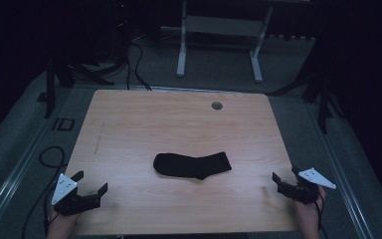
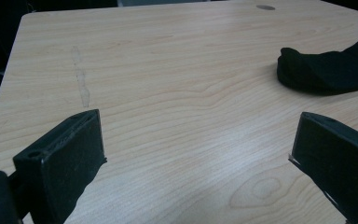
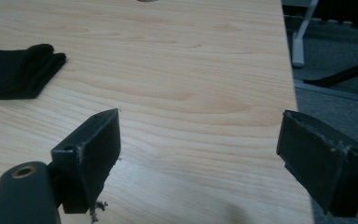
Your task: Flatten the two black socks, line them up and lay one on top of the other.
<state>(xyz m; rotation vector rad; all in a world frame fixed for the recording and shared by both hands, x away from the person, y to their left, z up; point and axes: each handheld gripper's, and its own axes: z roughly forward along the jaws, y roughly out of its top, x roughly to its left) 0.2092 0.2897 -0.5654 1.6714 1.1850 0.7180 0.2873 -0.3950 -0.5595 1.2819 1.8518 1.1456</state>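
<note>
Black sock (image 1: 192, 166) lies flat at mid-table (image 1: 129, 119), toe end to the left (cuff to the right). Left gripper (image 1: 90, 182) at near-left corner, jaws spread wide, nothing held. Right gripper (image 1: 285, 178) at near-right edge, jaws likewise apart and empty. Both well apart from sock.

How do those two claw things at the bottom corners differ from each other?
The left gripper sits over the table's near left corner; the right gripper hangs at the right edge, partly off the wood. The left gripper's grey plate looks broad; the right gripper's looks narrow and pointed. Both are open, empty, and apart from the sock.
</note>
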